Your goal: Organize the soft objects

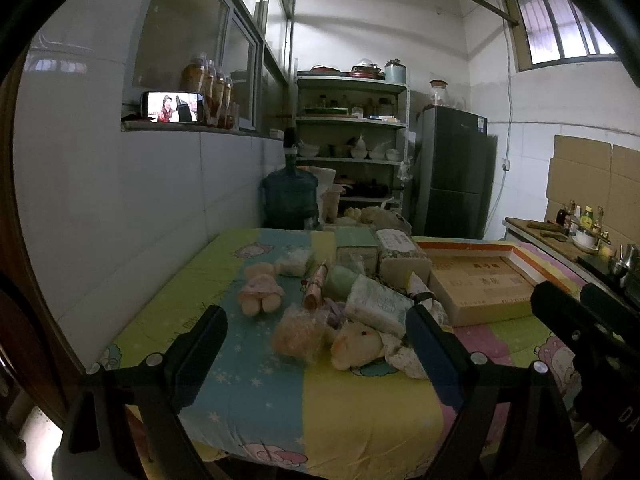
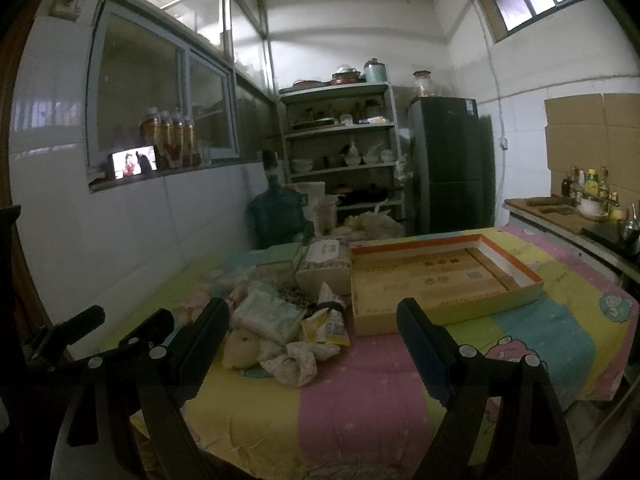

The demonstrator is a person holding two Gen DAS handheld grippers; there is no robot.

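A heap of soft things lies on the quilt-covered table [image 1: 260,392]: a pink teddy bear [image 1: 260,288], a bagged plush [image 1: 298,336], a cream plush toy [image 1: 356,346] [image 2: 240,348], a tissue pack [image 1: 380,304] [image 2: 268,314], a patterned cloth [image 2: 292,362] and a yellow packet [image 2: 326,326]. A shallow cardboard box [image 1: 480,280] [image 2: 436,276] with an orange rim sits to the right of the heap. My left gripper [image 1: 316,344] is open and empty, above the near side of the heap. My right gripper [image 2: 312,332] is open and empty, near the cloth.
Tissue boxes [image 1: 400,256] stand behind the heap. A blue water jug [image 1: 290,196], shelves [image 1: 352,136] and a fridge [image 1: 452,172] stand beyond the table. A counter with bottles [image 1: 576,224] is at the right. A phone [image 1: 172,107] plays on the window sill.
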